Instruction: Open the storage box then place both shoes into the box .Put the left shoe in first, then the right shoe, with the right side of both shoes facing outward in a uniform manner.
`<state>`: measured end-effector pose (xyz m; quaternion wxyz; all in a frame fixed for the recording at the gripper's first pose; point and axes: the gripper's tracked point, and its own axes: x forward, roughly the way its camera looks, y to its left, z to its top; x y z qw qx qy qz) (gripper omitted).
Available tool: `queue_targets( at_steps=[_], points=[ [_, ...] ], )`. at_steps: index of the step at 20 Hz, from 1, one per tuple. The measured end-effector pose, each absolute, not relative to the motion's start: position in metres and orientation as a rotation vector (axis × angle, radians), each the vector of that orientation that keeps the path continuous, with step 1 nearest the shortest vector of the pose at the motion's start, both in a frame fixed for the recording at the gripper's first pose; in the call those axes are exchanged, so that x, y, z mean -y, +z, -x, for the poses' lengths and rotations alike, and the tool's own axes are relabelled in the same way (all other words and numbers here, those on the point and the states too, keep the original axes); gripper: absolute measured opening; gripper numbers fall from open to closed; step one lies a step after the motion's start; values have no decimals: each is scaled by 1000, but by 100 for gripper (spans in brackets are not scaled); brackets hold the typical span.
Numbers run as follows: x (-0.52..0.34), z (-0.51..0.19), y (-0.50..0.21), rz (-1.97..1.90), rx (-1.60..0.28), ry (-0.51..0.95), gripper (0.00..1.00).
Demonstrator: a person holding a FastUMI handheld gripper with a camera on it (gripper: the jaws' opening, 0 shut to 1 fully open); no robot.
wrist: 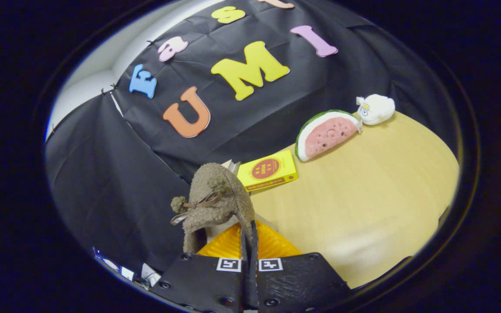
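Gripper (249,243) fingers nearly closed, pinching the thin edge of a fuzzy brown shoe (215,200) between them; shoe hangs lifted, toe end away from the camera, with a small bow and pompoms on top. Orange ribbed surface (233,245) sits right under the shoe, just ahead of the fingers, possibly part of the storage box, cannot tell for sure. Whether the box is open is not shown clearly. Table (363,208) is light wood; yellow carton (268,170) lies near its far edge by the black cloth wall, just beyond the shoe. Watermelon plush (325,134) leans farther along that far edge, white plush (376,108) just beside it at the far corner. Progress guess: one shoe in hand, mid-carry, likely heading for or over the box; which shoe it is, left or right, cannot be told. Second shoe's place is unknown. Left to do, by my read: set this shoe in with right side out, then handle the other.
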<state>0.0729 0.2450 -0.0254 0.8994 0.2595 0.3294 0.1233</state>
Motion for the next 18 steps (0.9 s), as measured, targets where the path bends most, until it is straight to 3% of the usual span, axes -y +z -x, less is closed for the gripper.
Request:
queue_targets(
  at_steps=[10,18],
  points=[
    [-320,-90,-69,-428,-630,61,0],
    [-340,-78,-115,-455,-759,-24,0]
  ],
)
